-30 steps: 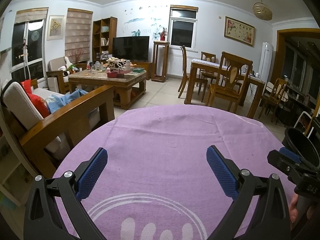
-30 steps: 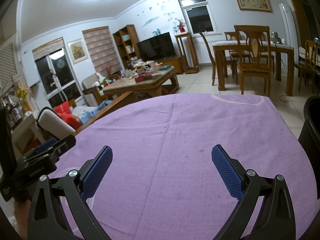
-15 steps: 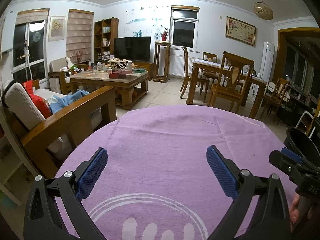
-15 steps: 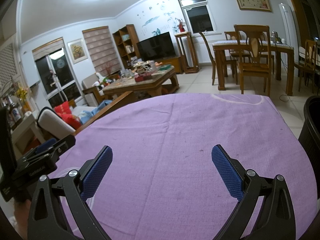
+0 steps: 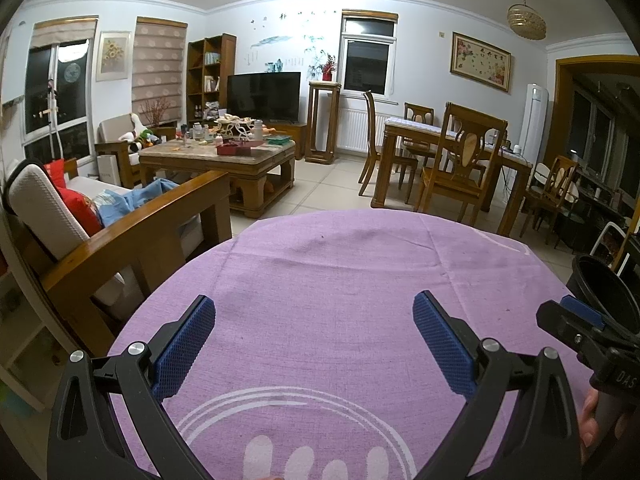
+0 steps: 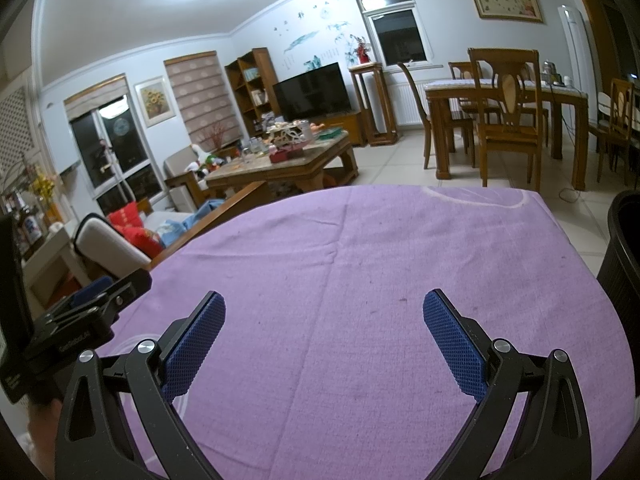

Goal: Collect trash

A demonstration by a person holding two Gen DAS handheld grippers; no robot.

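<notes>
The left gripper (image 5: 314,344) is held wide open above the purple cloth (image 5: 340,280), its blue pads (image 5: 182,346) spread far apart with nothing between them. The right gripper (image 6: 324,346) is likewise spread wide and empty over the same cloth, its pads (image 6: 454,346) well apart. In the left view, part of the right gripper's body is seen at the right edge, with fingers of a hand (image 5: 590,414) wrapped on its handle; in the right view, the left gripper's body shows at the left edge. White printed rings (image 5: 288,412) are seen on the cloth just under the left gripper. No trash can be made out on the visible cloth. A black bin (image 5: 604,296) stands just beside the table's right edge, and its dark wall (image 6: 622,256) is seen at the right of the right view. Beyond the table, a wooden sofa (image 5: 132,236) with a red cushion is seen to the left, a cluttered coffee table (image 5: 224,156) farther back, a TV (image 5: 264,96) against the wall, and a dining table (image 5: 448,140) with chairs to the right.
</notes>
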